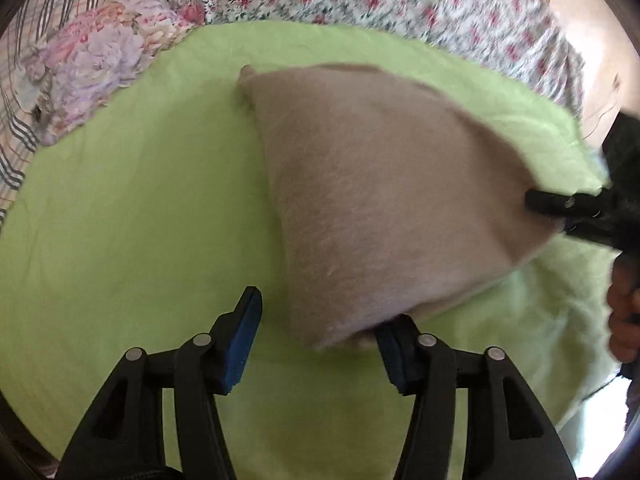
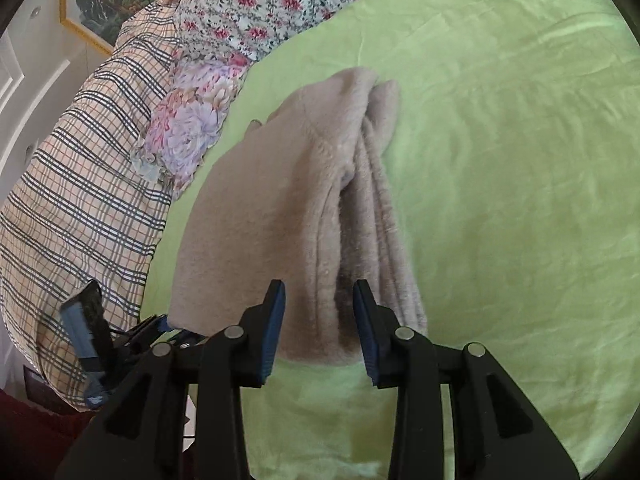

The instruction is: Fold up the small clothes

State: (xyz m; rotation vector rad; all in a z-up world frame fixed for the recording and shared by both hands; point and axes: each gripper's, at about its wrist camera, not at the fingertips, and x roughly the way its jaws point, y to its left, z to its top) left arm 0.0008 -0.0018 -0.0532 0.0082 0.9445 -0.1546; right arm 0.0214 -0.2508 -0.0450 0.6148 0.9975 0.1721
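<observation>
Beige fleece garment (image 2: pixel 280 216), folded, fuzzy, on green sheet (image 2: pixel 500 160)

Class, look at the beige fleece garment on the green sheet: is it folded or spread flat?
Folded: the beige fleece garment shows stacked layered edges along its right side.

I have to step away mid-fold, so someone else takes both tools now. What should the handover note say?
Left tool: open, holding nothing; the near corner of the beige garment lies just ahead, between its fingers.
Right tool: open, pads either side of the garment's near edge, not pressing it.
Garment: lies on the green sheet, already folded over into layers, with stacked edges visible in the right wrist view.
Pillows lie beyond the sheet's edge.
Done: at least one fold, both tools released.
Left: probably a final fold or tidying; judge from the shape.
</observation>
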